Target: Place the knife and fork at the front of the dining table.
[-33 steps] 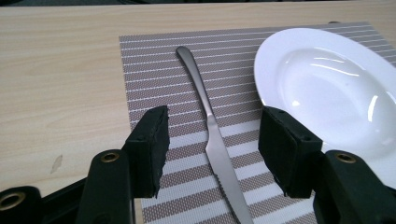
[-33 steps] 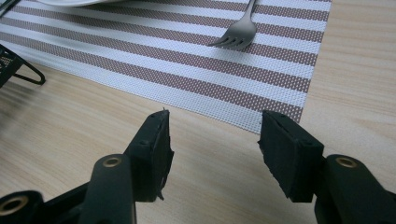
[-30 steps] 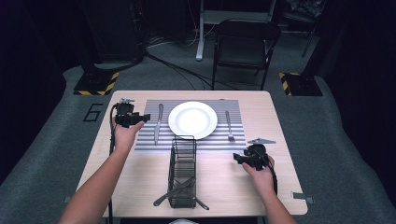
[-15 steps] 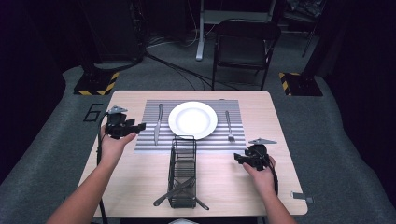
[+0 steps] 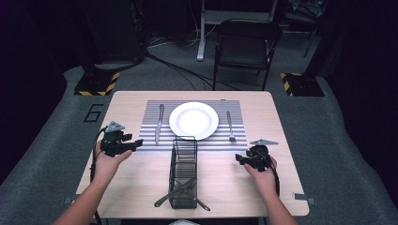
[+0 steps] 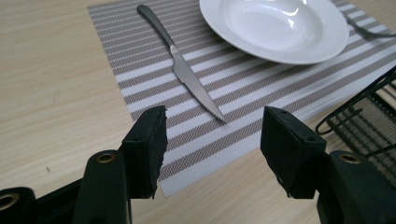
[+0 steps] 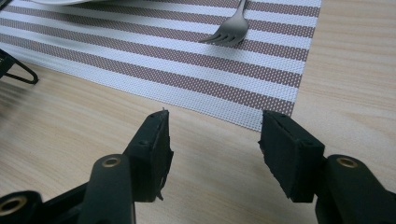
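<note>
Our left gripper (image 6: 212, 140) hangs with jaws spread and nothing between them, just short of the mat (image 6: 154, 60) corner; the knife (image 6: 184, 70) lies beyond on the mat, beside the plate (image 6: 275, 28), likely as a place setting. Our right gripper (image 7: 215, 140) is likewise spread and unladen, low over the surface (image 7: 70, 140), the fork (image 7: 231, 28) beyond. The basket (image 5: 184, 171) sits between both, within reach.
</note>
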Demonstrator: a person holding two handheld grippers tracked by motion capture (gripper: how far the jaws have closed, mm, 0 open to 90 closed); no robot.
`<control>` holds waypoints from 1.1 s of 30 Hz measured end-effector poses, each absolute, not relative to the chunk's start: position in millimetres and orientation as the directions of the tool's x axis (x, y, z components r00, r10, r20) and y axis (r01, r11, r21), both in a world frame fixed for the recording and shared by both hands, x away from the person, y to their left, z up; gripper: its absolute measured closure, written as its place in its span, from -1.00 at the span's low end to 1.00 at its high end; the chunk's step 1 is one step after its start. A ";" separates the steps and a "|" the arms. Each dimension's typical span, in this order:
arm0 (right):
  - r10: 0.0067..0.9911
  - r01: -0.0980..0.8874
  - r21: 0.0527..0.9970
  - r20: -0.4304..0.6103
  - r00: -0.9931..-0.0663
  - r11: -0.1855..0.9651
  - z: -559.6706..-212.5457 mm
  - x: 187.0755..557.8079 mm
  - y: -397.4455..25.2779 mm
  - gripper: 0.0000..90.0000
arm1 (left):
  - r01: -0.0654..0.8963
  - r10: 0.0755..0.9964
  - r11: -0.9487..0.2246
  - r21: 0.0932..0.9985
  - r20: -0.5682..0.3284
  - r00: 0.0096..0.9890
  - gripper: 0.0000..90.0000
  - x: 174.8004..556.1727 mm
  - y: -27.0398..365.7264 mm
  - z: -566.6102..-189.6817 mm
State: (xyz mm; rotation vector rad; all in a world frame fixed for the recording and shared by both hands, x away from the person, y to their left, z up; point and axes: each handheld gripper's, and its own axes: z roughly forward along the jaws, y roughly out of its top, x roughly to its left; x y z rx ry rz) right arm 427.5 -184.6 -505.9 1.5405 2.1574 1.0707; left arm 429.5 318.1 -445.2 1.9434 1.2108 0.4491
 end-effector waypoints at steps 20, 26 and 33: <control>0.901 0.698 0.694 0.173 -0.397 0.175 -510.2 428.2 -181.7 -0.06 | 0.599 0.868 -0.284 0.749 -0.065 0.492 -0.08 419.9 325.5 -498.2; 0.899 0.698 0.690 0.163 -0.407 0.191 -511.4 428.3 -179.4 -0.07 | 0.593 0.875 -0.280 0.755 -0.054 0.481 -0.08 418.1 334.4 -503.8; 0.894 0.688 0.691 0.139 -0.426 0.220 -514.3 429.3 -178.6 -0.11 | 0.622 0.877 -0.286 0.729 -0.062 0.476 -0.09 420.2 341.6 -512.0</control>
